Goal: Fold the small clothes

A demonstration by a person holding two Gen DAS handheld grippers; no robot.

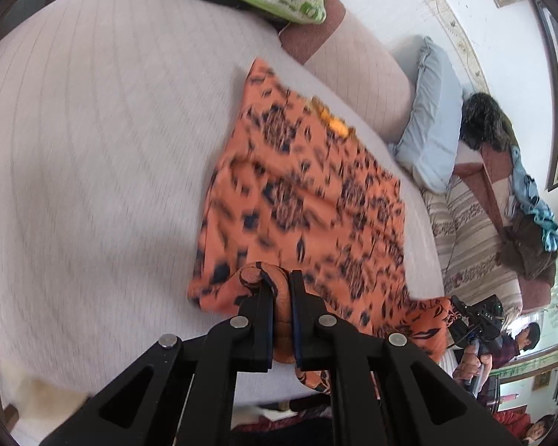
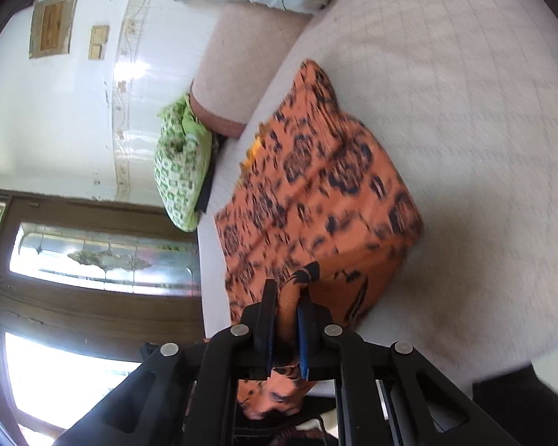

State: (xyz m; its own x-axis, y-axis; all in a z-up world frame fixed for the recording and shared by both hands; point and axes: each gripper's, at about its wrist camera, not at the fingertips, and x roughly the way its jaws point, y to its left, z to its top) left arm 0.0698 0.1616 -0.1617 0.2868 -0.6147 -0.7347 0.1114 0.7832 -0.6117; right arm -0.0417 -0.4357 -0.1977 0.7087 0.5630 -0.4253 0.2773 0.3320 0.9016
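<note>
The orange garment [image 1: 301, 193] is seen as thin, soft printed cloth, matt. The bed cover [image 1: 93, 148] is made of pale, matt woven fabric with a fine ribbed texture. The left gripper [image 1: 282, 290] and right gripper [image 2: 287, 297] are formed of matt black plastic, with shiny metal rivets. The green pillow [image 2: 180, 171] is covered in printed cloth. The wall [image 2: 55, 111] is finished in gloss.

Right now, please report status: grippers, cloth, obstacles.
Left gripper and right gripper shut on orange cloth. Near edge lifted off bed. Nothing blocking.
</note>
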